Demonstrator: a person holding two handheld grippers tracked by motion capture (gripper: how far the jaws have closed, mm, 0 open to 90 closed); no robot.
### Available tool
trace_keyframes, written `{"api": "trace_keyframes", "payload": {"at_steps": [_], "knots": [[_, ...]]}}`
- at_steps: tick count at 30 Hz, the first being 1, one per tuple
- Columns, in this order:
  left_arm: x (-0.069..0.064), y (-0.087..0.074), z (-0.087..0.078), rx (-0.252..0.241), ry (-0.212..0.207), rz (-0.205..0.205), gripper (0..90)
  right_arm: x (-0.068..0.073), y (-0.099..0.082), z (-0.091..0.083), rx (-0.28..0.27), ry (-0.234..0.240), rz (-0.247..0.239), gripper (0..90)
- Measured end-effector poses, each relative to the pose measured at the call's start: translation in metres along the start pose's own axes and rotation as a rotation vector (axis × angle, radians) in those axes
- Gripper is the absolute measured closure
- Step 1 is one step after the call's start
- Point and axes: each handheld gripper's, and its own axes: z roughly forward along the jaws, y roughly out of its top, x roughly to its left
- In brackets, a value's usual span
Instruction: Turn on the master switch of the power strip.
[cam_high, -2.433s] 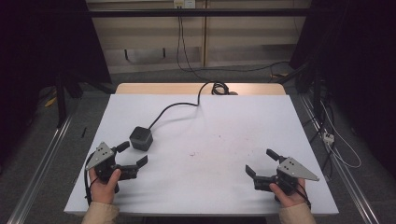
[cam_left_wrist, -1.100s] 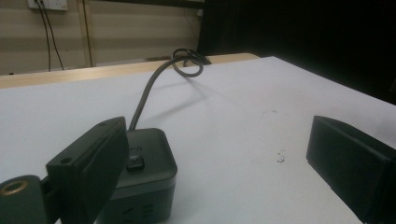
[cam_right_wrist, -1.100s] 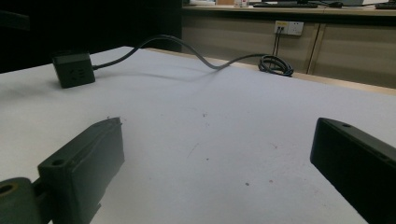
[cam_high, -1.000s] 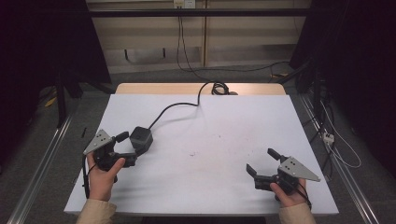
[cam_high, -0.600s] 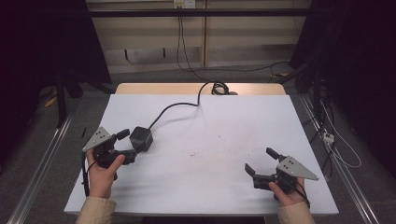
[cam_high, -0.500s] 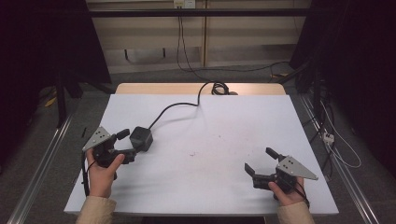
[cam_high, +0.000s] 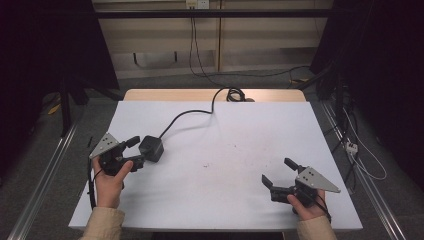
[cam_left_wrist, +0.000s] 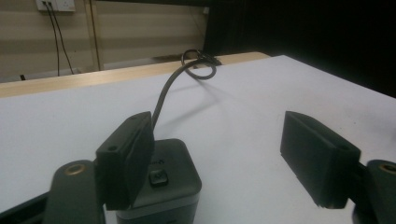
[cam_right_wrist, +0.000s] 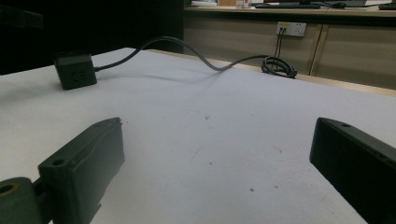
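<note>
Closing in on the black power cube (cam_high: 151, 148), the left hand-held gripper (cam_high: 136, 151) sits at the near left of the white surface (cam_high: 240, 135) with the cube directly ahead of its tips, so that hand is far nearer than the right hand-held gripper (cam_high: 279, 173), which waits well apart at the near right, its jaws apart and holding nothing. The left jaws have just been closing; the cube stands partly between them, yet the pads do not press it. The cube's cable (cam_high: 189, 114) trails away to the far edge. From above, the jaws and cube merge into one dark mass; the left gripper view separates them, showing the cube (cam_left_wrist: 163, 179) hard against one jaw with a wide gap to the other.
</note>
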Motion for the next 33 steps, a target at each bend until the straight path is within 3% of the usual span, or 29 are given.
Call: {"api": "trace_keyframes", "payload": {"at_steps": [9, 24, 33], "knots": [[0.004, 0.002, 0.003, 0.012, 0.021, 0.017, 35.2, 0.0, 0.0, 0.001, 0.002, 0.002, 0.002, 2.4], [0.01, 0.004, 0.007, 0.02, 0.016, 0.005, 50.5, 0.0, 0.0, 0.001, 0.004, 0.006, 0.001, 2.5], [0.015, 0.003, 0.008, 0.019, 0.03, -0.007, 55.3, 0.0, -0.001, 0.001, 0.004, 0.008, 0.004, 2.6]]}}
